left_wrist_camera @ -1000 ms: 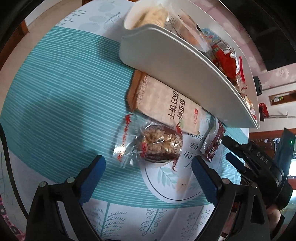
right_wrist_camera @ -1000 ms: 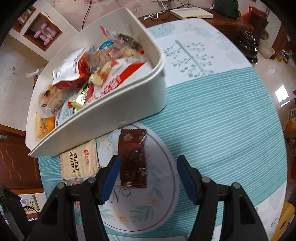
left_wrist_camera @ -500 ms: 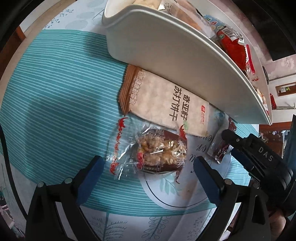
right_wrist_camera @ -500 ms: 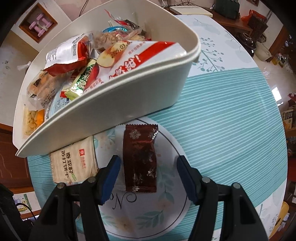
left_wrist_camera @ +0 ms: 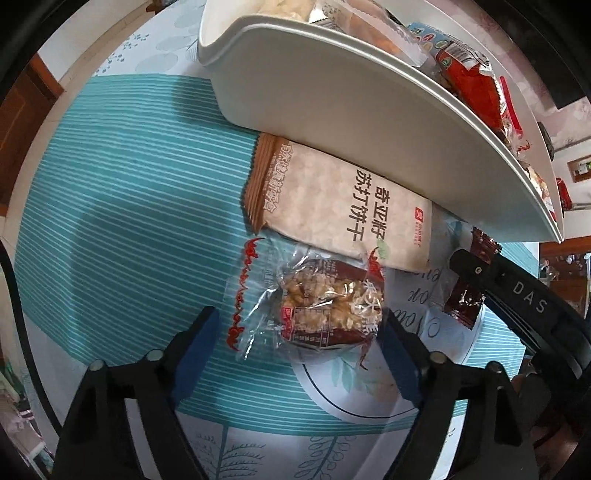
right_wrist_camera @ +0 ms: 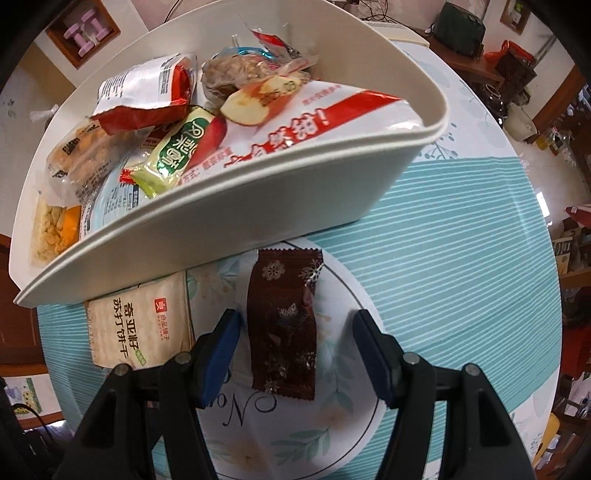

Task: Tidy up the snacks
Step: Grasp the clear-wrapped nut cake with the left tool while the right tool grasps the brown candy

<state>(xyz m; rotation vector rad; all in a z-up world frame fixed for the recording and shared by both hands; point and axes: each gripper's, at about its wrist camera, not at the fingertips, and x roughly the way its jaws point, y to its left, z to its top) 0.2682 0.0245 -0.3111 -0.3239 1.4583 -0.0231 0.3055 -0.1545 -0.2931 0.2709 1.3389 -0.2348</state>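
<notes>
A white bin (left_wrist_camera: pixel 369 122) full of snack packs (right_wrist_camera: pixel 192 140) stands on the table. In front of it lie a beige cracker pack (left_wrist_camera: pixel 343 206), a clear-wrapped nut brittle snack (left_wrist_camera: pixel 325 306) and a dark brown snack bar (right_wrist_camera: pixel 282 321). My left gripper (left_wrist_camera: pixel 299 350) is open, its fingers straddling the brittle snack without touching. My right gripper (right_wrist_camera: pixel 295 350) is open with the brown bar between its fingers, apart from both. The right gripper also shows in the left wrist view (left_wrist_camera: pixel 517 295), beside the brown bar (left_wrist_camera: pixel 469 295).
The round table has a teal striped cloth (left_wrist_camera: pixel 129 206) with a white printed circle (right_wrist_camera: pixel 332 424). The cracker pack shows in the right wrist view (right_wrist_camera: pixel 136 325), left of the brown bar. Shelves and furniture (right_wrist_camera: pixel 465 33) stand beyond the table.
Both grippers have moved forward and lower toward the snacks. The brittle snack now lies between the left fingers and the brown bar between the right fingers. Both stay open.
</notes>
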